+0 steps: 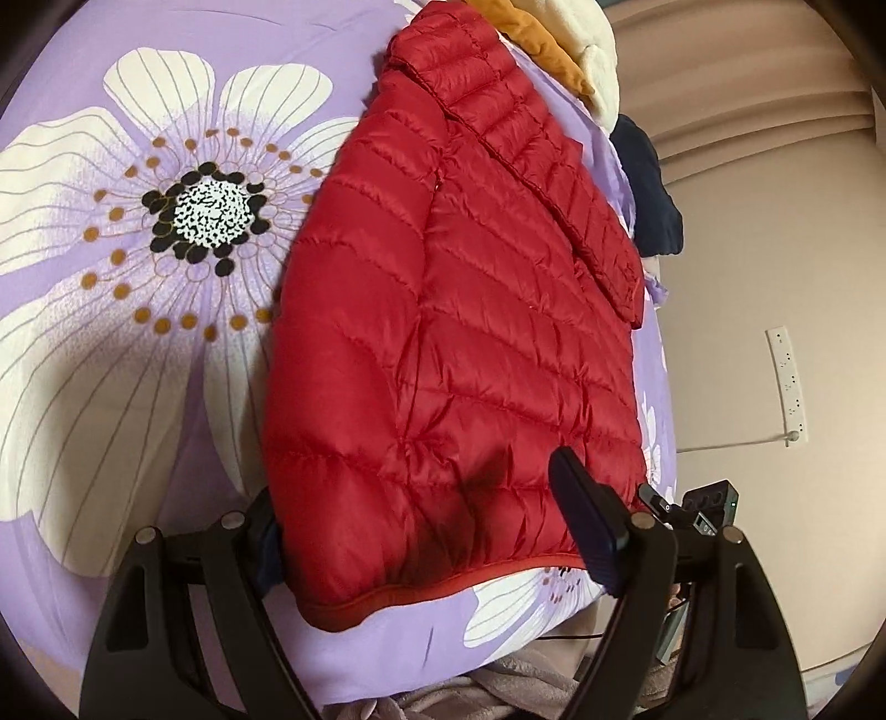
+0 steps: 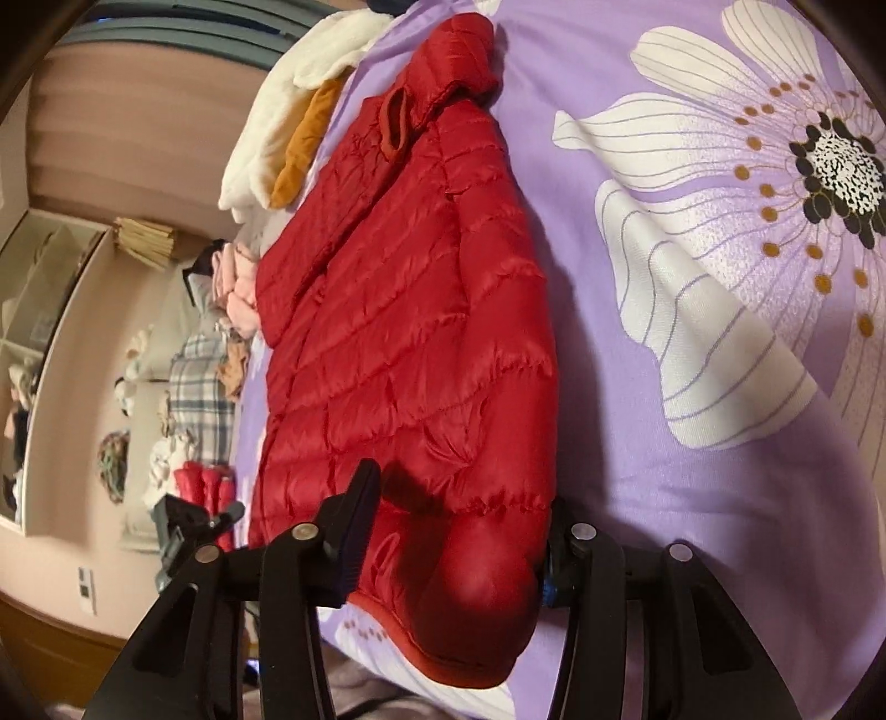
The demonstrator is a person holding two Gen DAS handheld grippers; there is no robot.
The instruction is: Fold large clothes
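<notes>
Purple floral bedspread (image 1: 183,343): red puffer jacket (image 1: 470,310) lies flat w/ hem nearest. Both grippers, left (image 1: 421,531) & right (image 2: 459,531), are spread astride hem, not pinching; bite deep thru both layers, lift evenly.

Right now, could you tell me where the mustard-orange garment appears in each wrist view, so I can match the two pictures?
Left wrist view: the mustard-orange garment lies at the top edge, right of centre, beyond the red jacket's hood.
Right wrist view: it sits upper left, tucked under the cream fleece, left of the jacket.
Shared landmark: the big white flower's dark centre on the purple bedspread.
</notes>
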